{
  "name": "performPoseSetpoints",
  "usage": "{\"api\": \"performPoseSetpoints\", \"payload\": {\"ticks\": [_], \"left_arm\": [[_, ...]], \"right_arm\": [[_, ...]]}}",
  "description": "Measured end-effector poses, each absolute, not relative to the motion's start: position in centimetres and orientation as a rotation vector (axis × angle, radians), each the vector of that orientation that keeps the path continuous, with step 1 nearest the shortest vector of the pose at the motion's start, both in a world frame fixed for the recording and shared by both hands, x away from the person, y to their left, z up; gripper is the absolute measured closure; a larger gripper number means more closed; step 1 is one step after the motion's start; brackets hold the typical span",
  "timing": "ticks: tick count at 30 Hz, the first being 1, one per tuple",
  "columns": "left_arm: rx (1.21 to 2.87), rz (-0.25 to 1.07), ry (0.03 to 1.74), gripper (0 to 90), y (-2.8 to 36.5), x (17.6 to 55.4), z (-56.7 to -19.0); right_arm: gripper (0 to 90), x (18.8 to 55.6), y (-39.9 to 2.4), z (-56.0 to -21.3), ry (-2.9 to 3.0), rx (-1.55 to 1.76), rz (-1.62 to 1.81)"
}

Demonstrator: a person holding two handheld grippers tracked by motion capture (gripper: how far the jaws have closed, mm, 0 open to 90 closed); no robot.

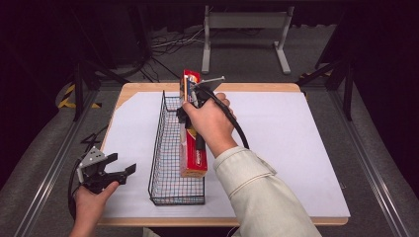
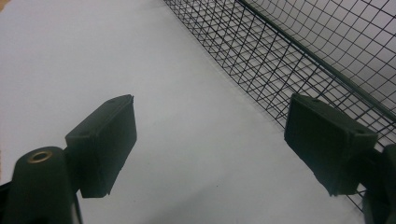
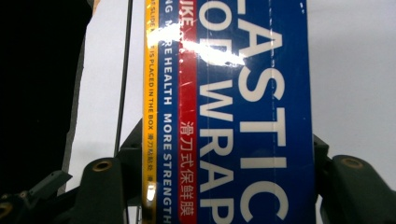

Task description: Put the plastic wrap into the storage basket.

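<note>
Cardboard, long and narrow, is what the job turns on here. Starting at the left, the left gripper (image 1: 112, 168) sits near the table's front edge with its jaws spread wide and nothing between them; from its own camera the wire basket (image 2: 299, 60) rises just beyond its right finger (image 2: 327, 140), apart from it. Next comes that basket (image 1: 163, 148), a slim black mesh trough lying lengthways on the white table (image 1: 296, 148). Along its right-hand rim stands the plastic wrap box (image 1: 190, 126), and the right gripper (image 1: 190, 116) has it clamped across the narrow width, roughly at mid-length, both jaws pressing on its sides as the right gripper view shows on the box (image 3: 233, 116). I'd judge it light but long, so a hold near the middle keeps it from swinging. The glossy printed skin looks slippery, and thin card would dent under a hard squeeze, so firm, flat pressure on the long side faces seems the safest hold.
</note>
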State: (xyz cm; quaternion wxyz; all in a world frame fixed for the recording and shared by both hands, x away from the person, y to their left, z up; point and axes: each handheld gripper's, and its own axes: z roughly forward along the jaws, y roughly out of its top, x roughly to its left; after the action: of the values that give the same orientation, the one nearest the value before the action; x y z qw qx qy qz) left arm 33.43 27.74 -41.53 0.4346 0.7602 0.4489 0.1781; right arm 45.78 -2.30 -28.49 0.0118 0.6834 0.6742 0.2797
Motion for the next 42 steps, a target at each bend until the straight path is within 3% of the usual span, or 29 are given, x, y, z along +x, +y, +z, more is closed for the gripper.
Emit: {"api": "performPoseSetpoints", "payload": {"ticks": [42], "left_arm": [[1.892, 0.441, 1.128, 17.5, 27.9, 33.5, -41.6]], "right_arm": [[39.9, 45.7, 1.1, -35.4, 2.056, 2.105, 0.796]]}}
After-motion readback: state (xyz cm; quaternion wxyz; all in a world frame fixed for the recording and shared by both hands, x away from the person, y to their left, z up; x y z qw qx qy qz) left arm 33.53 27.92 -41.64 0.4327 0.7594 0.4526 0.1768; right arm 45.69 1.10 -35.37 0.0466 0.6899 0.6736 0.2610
